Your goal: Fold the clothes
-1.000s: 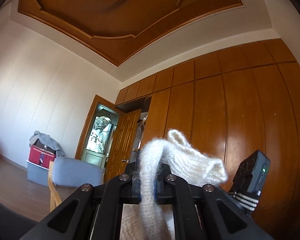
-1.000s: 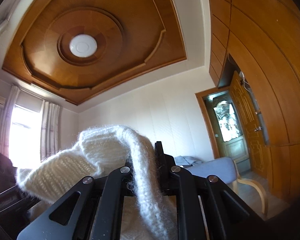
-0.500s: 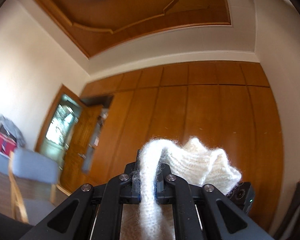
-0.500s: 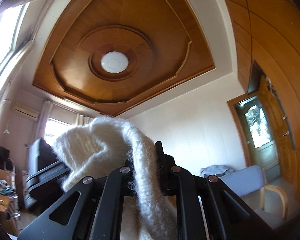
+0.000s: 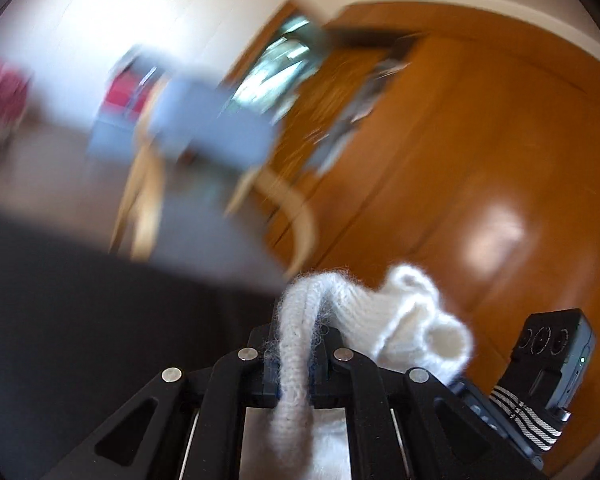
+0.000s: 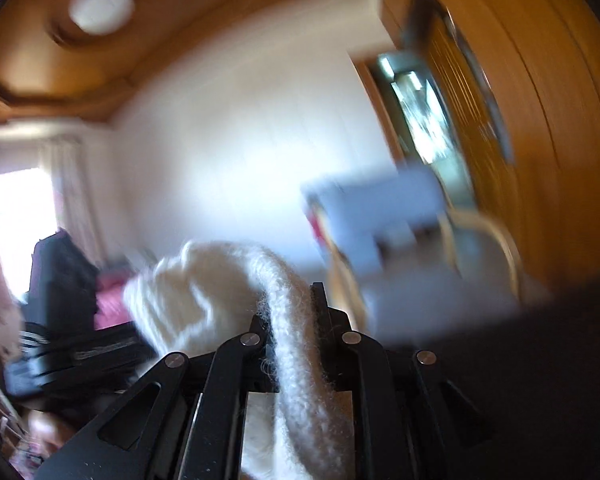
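White knit (image 5: 296,344) between clamped jaws

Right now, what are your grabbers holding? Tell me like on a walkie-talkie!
Left gripper shut on white knit garment. Right gripper shut on the same garment. Garment bunched between them, off any surface. Background blurred; blue chair ahead, nothing touching.

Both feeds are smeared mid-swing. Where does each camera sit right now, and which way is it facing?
Left wrist: sits behind the left hand-held gripper, which is shut on the white knit garment; faces the wooden wardrobe wall and blue-grey chair; the right hand-held gripper shows at lower right.
Right wrist: sits behind the right hand-held gripper, shut on the same garment; faces the white wall, ceiling light and window.
Shared: garment, chair, glazed door. No hands visible.
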A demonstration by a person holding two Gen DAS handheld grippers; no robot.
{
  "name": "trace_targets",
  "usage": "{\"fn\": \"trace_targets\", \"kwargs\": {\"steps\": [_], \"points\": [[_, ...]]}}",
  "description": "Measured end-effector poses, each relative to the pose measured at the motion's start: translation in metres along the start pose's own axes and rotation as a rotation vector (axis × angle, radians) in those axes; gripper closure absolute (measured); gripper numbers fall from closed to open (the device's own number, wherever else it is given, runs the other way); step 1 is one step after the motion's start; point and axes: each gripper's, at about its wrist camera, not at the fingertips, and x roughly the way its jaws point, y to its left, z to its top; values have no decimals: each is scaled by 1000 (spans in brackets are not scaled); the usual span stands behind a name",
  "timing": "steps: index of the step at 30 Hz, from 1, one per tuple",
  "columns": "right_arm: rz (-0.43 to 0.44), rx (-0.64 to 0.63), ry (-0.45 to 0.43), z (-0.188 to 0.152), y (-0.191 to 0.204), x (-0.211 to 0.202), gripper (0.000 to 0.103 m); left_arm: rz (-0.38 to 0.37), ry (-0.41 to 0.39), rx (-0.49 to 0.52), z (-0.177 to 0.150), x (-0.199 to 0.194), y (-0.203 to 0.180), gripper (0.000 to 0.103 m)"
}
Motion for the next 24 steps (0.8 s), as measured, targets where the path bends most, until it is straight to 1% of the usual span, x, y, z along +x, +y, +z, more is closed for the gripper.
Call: {"fn": "trace_targets", "kwargs": {"steps": [1,3,5,7,9,11,13,15,17,20,21,24], "points": [[-44,8,72,-11,-13,30,92,29,28,-46,-5,19,21,97],[-106,27,178,-31,-35,74,92,85,43,-99,-15,46,52,97],[-165,25,259,-47,-52,107,92,150,40,-108,-21,64,74,97],[-229,-30,331,-57,-61,137,91,250,38,-77,-24,79,87,97],[-256,-62,413,-66,-70,164,90,310,57,-59,-25,91,96,97],[-248,-32,499,-74,-80,185,90,353,85,-83,-21,106,107,97],[-254,-4,555,-78,-92,207,89,399,116,-71,-18,120,115,97],[-264,-9,565,-74,-98,224,89,419,149,-59,-3,143,111,96],[-284,-37,567,-71,-98,236,89,417,151,-39,2,151,114,95],[-338,-111,558,-70,-89,249,89,425,151,-2,6,160,114,94],[-361,-144,556,-70,-84,253,89,421,151,0,8,163,116,94],[-420,-218,555,-70,-75,262,89,365,139,-57,11,161,124,94]]}}
